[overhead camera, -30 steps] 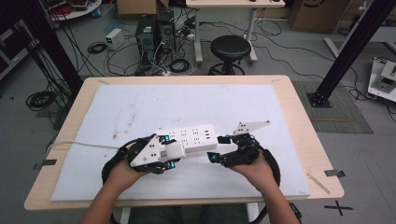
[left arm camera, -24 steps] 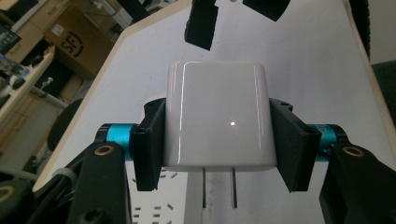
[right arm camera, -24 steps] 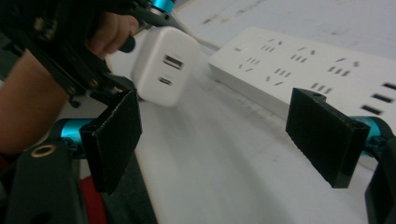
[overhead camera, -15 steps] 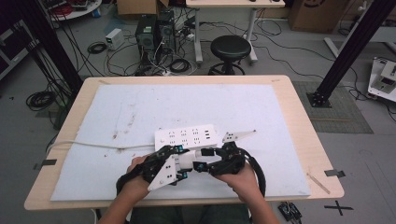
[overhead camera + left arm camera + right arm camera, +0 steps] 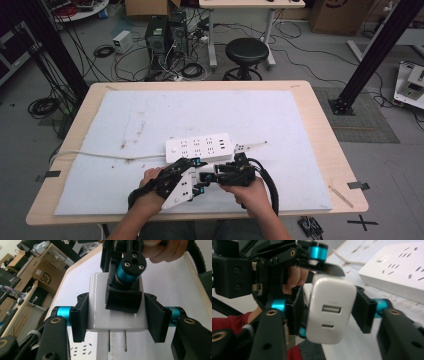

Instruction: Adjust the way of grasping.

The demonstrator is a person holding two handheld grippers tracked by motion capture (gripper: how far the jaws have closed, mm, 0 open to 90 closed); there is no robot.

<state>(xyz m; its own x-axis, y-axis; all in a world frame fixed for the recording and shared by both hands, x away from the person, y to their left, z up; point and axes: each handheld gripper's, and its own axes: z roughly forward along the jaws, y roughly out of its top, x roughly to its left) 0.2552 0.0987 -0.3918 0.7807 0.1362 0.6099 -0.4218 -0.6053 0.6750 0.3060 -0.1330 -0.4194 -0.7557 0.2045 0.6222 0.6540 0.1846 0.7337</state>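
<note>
Two grippers now meet near the front edge of the table, just before the power strip; a second ago they were further apart and closer to the strip. The left gripper pinches a white charger by its sides, with the two prongs pointing toward the camera. The right gripper has just been closing, and the charger is between its jaws: the left pad touches the charger's side, the right pad stands just beside it with a small gap. The right gripper view shows the charger's two ports. The left gripper view shows the prongs and one right jaw lying over the charger's top. In the high view the charger is hidden between the hands.
</note>
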